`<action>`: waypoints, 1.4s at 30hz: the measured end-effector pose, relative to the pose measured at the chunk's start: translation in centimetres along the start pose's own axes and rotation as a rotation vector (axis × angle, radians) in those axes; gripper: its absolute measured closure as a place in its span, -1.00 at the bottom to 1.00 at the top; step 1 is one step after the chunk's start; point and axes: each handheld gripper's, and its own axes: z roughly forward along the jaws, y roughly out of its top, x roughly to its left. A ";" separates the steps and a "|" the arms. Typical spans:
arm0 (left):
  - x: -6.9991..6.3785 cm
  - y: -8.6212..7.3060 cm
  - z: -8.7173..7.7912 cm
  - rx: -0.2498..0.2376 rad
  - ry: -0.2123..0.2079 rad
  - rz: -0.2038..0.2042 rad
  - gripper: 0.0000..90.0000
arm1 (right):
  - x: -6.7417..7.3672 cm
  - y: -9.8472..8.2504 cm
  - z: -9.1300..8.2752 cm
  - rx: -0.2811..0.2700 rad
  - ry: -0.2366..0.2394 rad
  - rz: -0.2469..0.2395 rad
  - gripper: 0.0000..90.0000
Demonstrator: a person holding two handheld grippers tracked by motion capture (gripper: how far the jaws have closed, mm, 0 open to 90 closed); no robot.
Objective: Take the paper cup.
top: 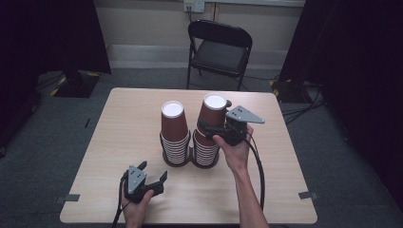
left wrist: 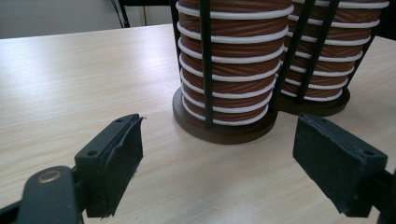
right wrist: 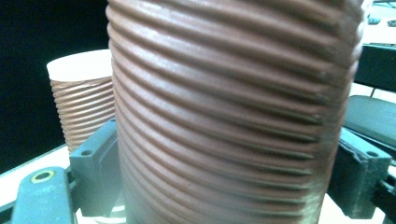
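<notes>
Two stacks of upside-down brown ribbed paper cups stand side by side in black wire holders at the middle of the table. My right gripper [top: 215, 118] is shut on the top cup [top: 212, 111] of the right stack [top: 206, 148], one jaw on each side. In the right gripper view the cup [right wrist: 224, 93] fills the space between the pads of that gripper [right wrist: 224, 179], and the left stack's top cup [right wrist: 84, 98] shows behind. My left gripper [top: 153, 171] rests open near the front edge. It [left wrist: 217, 154] points at the base of the left stack [left wrist: 229, 70] and holds nothing.
The light wooden table [top: 123, 123] has bare surface to the left and front of the stacks. A black folding chair [top: 219, 50] stands beyond the far edge. Dark curtains hang at both sides, and cables lie on the floor at the right [top: 299, 111].
</notes>
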 end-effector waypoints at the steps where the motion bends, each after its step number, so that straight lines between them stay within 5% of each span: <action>1: 0.0 0.0 0.0 -0.002 -0.001 -0.006 -0.65 | 0.0 0.1 0.0 -0.002 0.000 0.001 -0.71; 6: 0.1 0.0 0.0 -0.009 0.011 -0.034 -0.65 | 0.0 0.8 -0.4 -0.028 0.012 0.014 -0.71; 23: 0.1 0.0 0.2 0.010 0.029 -0.029 -0.65 | 0.1 2.7 -1.7 -0.081 0.020 0.053 -0.71; 28: 0.2 0.0 0.1 -0.003 0.008 -0.050 -0.65 | 0.1 3.9 -2.5 -0.112 0.034 0.063 -0.71; 33: 0.1 0.0 0.1 0.008 0.009 -0.030 -0.65 | 0.0 4.5 -3.3 -0.141 0.035 0.070 -0.70; 42: 0.4 0.1 0.2 0.004 -0.044 -0.051 -0.64 | -1.1 4.4 -5.7 -0.190 0.027 0.147 -0.70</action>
